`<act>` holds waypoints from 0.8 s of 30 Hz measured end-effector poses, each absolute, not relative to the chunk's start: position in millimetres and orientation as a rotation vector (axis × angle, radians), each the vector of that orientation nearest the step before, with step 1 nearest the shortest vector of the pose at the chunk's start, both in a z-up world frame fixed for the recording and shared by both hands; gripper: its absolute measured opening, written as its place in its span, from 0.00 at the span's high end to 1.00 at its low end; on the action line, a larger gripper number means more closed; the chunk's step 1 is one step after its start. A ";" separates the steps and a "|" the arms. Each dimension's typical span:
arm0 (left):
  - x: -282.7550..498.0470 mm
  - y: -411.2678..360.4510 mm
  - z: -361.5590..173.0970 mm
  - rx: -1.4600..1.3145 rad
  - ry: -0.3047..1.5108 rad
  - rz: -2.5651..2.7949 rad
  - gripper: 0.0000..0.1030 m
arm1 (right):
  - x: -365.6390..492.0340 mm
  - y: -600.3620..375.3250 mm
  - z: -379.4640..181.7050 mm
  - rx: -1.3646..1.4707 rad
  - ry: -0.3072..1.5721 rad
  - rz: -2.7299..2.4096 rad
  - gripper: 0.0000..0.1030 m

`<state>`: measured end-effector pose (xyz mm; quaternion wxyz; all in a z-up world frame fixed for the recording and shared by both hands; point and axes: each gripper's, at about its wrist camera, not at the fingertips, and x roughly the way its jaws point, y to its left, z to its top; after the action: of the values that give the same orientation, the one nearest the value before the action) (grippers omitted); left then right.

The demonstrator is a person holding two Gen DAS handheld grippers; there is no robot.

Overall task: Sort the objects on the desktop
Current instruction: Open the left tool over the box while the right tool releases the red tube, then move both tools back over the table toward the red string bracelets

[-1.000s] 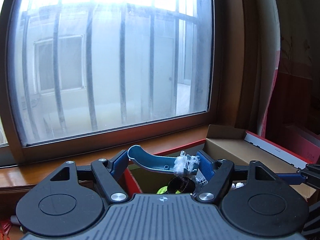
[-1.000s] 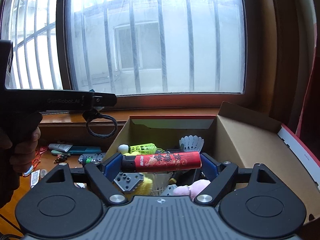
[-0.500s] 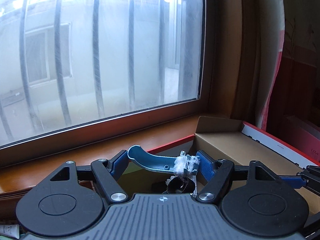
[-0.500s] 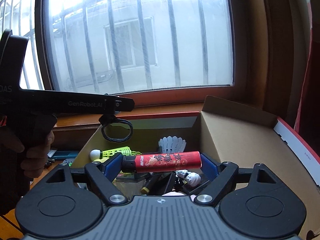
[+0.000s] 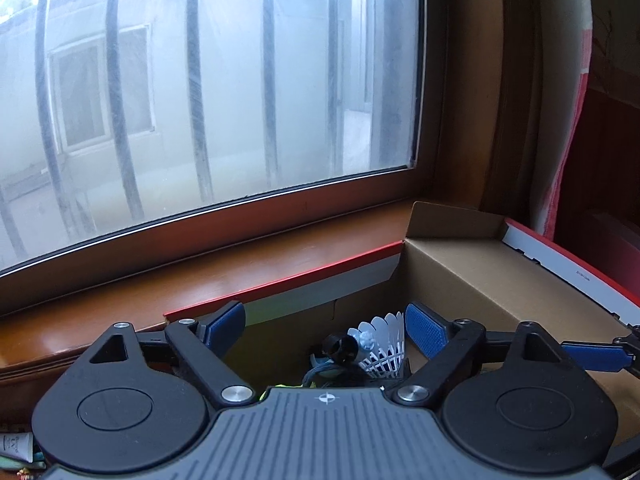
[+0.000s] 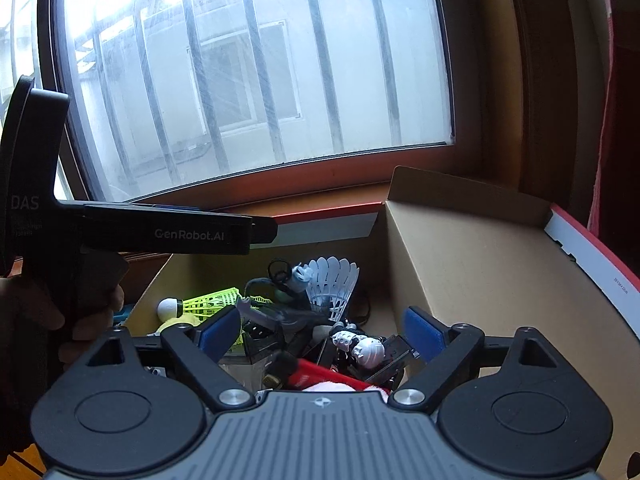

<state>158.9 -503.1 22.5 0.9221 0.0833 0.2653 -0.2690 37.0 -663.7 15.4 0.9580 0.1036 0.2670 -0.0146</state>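
Observation:
My left gripper (image 5: 326, 328) hangs over the open cardboard box (image 5: 480, 280); its jaws are opening and nothing is between the blue pads (image 5: 226, 326). Below it lie a white shuttlecock (image 5: 384, 344) and a black ring-shaped item (image 5: 340, 346). My right gripper (image 6: 322, 330) is over the same box (image 6: 460, 260), jaws opening, also with nothing between them. A red object (image 6: 320, 374) lies in the pile just under it, partly hidden by the gripper body. A pale blue piece with white fluff (image 6: 298, 276) rests beside the white shuttlecock (image 6: 334, 284).
The box holds several small items, among them a yellow-green shuttlecock (image 6: 208, 304) and a white toy figure (image 6: 364, 346). A hand (image 6: 40, 316) holds the left tool's black handle (image 6: 160, 234) at the left. Behind are the wooden window sill (image 5: 200, 292) and a red curtain (image 5: 568, 160).
Both grippers opened. The blue curved piece with fluff left the left jaws and the red tube left the right jaws; both dropped into the box. Both tools came closer over the box.

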 end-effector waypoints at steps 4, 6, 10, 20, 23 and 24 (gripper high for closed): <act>143.7 -488.9 27.5 0.162 0.540 -0.527 0.08 | 32.5 -660.5 15.9 0.214 0.539 -0.023 0.12; 136.4 -480.9 31.8 0.148 0.538 -0.507 0.07 | 29.1 -659.0 16.7 0.218 0.535 -0.019 0.12; 120.9 -463.6 40.4 0.109 0.542 -0.478 0.04 | 22.0 -655.0 19.3 0.227 0.531 0.000 0.12; 77.4 -408.8 46.6 0.064 0.555 -0.348 0.02 | 5.8 -633.8 22.6 0.236 0.531 0.076 0.11; 66.8 -382.8 50.9 0.055 0.551 -0.306 0.00 | 3.3 -626.5 20.6 0.255 0.504 0.071 0.11; 63.9 -373.7 50.8 0.052 0.551 -0.292 0.00 | 2.1 -623.5 19.9 0.258 0.494 0.064 0.11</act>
<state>63.9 -373.7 50.8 0.9514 0.0258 0.2712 -0.1436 2.1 -623.5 19.9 0.9609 0.1273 0.2438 0.0314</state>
